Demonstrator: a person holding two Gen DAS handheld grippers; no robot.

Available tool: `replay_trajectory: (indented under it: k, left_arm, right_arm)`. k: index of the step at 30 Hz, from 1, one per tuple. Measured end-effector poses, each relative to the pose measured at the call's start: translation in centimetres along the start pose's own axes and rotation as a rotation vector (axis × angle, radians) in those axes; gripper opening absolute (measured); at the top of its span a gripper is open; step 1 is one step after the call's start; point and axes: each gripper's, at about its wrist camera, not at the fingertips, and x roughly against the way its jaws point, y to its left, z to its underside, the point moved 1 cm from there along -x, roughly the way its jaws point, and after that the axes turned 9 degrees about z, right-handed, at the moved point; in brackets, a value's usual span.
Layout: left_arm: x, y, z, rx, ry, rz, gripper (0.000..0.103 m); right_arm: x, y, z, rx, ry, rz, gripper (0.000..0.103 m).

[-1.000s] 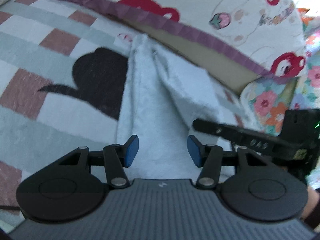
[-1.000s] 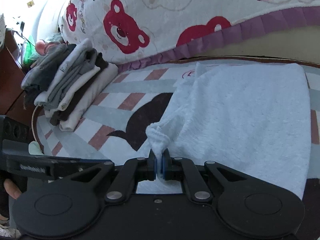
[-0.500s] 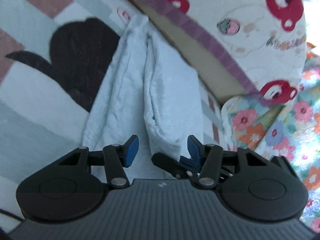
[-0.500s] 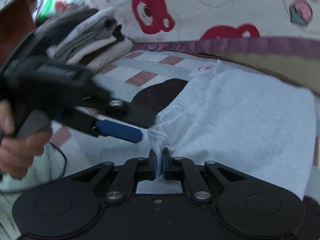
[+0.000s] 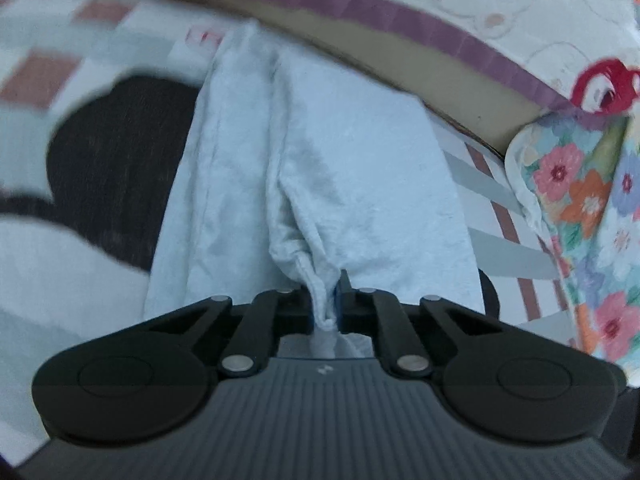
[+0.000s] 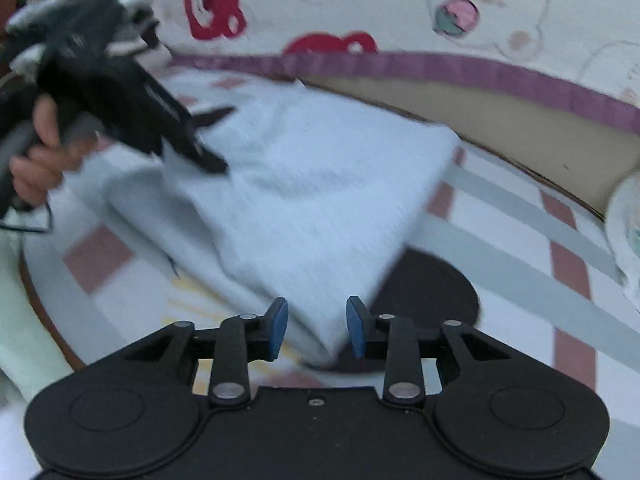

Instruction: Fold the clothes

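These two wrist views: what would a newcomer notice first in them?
First the pale blue fluffy garment spread in the middle of the checked bed cover, a bunched corner pinched in the shut left tongs. Next the open right tongs with blue pads, just before its near corner. Behind, a white quilt with red bears.

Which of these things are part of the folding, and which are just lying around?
Part of the job:
- pale blue garment
- left gripper, shut on its bunched edge
- right gripper, jaws open

Lying about:
- bear-print blanket
- floral cushion
- checked bedcover
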Motion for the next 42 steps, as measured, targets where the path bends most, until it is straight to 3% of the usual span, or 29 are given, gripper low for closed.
replay_trajectory:
  k: [2,5,8,11,14,20,23,27,30,34,40,42]
  left_arm:
    - [1.3,-1.5,-0.1,-0.083,-0.057,-0.018,0.007]
    - [4.2,-2.8,-0.4,-0.120,-0.152,-0.007,0.006]
    - [6.5,-1.6,-0.4,-0.030,-0.232,-0.060,0.006]
    - [6.4,1.2,0.9,0.114,-0.206,-0.041,0.006]
    - [6.1,2.0,2.0,0.104,-0.181,-0.063,0.006]
    - [7.2,1.8,1.2,0.120,-0.216,-0.009,0.006]
    - [8.4,1.2,1.0,0.085,-0.234,-0.024,0.006]
    - [6.9,3.3,2.5,0.145,-0.159,-0.096,0.007]
    - [5.7,3.7,3.1,0.107,-0.104,-0.124,0.010]
    - [7.1,4.6,3.4,0.111,-0.129,-0.144,0.021]
    - [10.7,5.4,3.8,0.066,-0.198,-0.240,0.019]
    - [11.1,4.9,3.7,0.044,-0.200,-0.203,0.019]
  right_arm:
    - [-0.2,-0.2,0.6,0.003,0.015,0.015,0.040]
    - [-0.9,0.1,0.8,0.006,0.028,0.023,0.041]
    - [-1.3,0.3,0.9,-0.001,0.030,0.026,0.041]
    - [-1.4,0.6,1.0,-0.007,0.024,0.035,0.041]
    - [-1.3,0.7,1.0,-0.032,0.012,0.042,0.041]
    - [-1.7,0.1,0.8,-0.128,-0.005,0.008,0.041]
    - [-1.9,-0.5,0.7,-0.191,0.002,-0.009,0.012]
    - [-2.3,-1.3,0.6,-0.274,0.012,-0.031,0.012]
    - [-2.5,-1.9,0.5,-0.334,0.019,-0.046,0.012]
    - [-2.3,-0.9,0.6,-0.296,0.013,-0.007,0.012]
    - [-2.0,-1.3,0.7,-0.352,0.014,0.003,0.012]
    - [-2.1,-1.4,0.8,-0.374,0.025,-0.007,0.012]
